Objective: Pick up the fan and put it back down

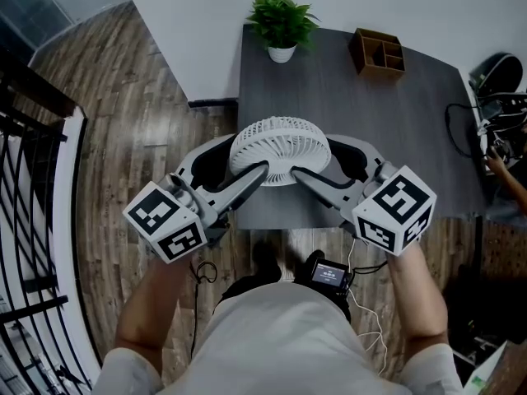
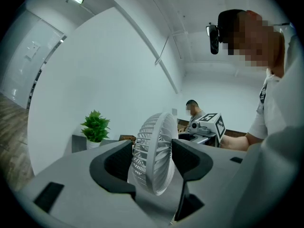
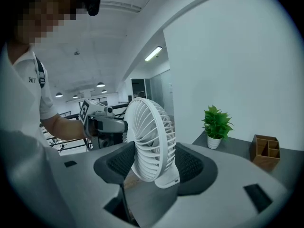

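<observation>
While both grippers are clamped on it, the white fan [image 1: 280,148] is over the near edge of the dark grey table [image 1: 395,130], dead centre in front of the person. The left gripper [image 2: 153,158] comes in from the left and its 2 jaws are closed onto the round grille, 1 pad on each face. The fan is edge-on between them in the left gripper view. The right gripper [image 3: 154,164] does the same from the other side: 2 jaws pinching the grille front and back, with the fan's little base showing low between them. So that's 4 pads on 1 fan, and the 2 grippers point in at each other with the grille in the middle. Honestly can't tell if the base is resting on the table or off it, since no view shows underneath clearly.

At the back of the table there's a potted plant [image 1: 282,19] against the white wall. A wooden organizer [image 1: 379,52] with compartments sits a bit to its right. Both are well apart from the fan. The far right edge of the table has black cables and gear [image 1: 494,105]. The floor [image 1: 140,122] is wood planks, with a black railing [image 1: 37,93] off to the left. A small device with a screen [image 1: 329,274] hangs at the person's waist, wires trailing off it. The left gripper view also catches another person [image 2: 192,109] in the background.
</observation>
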A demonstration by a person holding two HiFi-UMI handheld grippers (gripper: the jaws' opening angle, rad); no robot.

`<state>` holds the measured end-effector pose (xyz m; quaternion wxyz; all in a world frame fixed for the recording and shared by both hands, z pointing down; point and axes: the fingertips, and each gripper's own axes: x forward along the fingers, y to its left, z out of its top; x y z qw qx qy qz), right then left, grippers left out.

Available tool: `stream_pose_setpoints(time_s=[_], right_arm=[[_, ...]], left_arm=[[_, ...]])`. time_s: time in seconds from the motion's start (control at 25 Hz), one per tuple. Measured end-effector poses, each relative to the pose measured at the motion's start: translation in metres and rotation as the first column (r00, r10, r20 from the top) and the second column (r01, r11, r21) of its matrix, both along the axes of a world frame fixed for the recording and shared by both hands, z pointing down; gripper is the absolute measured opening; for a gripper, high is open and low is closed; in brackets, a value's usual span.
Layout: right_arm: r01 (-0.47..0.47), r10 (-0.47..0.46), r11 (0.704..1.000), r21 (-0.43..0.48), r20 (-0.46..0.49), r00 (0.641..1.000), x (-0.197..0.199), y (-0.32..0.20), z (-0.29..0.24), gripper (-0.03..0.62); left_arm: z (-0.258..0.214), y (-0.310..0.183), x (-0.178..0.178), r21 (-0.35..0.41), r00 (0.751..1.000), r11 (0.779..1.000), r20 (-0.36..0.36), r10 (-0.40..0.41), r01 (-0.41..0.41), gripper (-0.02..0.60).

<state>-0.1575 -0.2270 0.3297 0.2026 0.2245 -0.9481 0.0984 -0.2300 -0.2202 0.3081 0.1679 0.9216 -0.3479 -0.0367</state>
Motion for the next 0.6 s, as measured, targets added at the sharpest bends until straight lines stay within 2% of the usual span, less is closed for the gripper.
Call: stream_pose_setpoints(time_s=[0.6], right_arm=[[-0.014, 0.014, 1.000, -0.025, -0.037, 0.999, 0.002, -0.035, 0.028, 0.264]], left_arm=[[0.026, -0.033, 0.002, -0.016, 0.999, 1.000, 0.040, 0.017, -0.016, 0.273]])
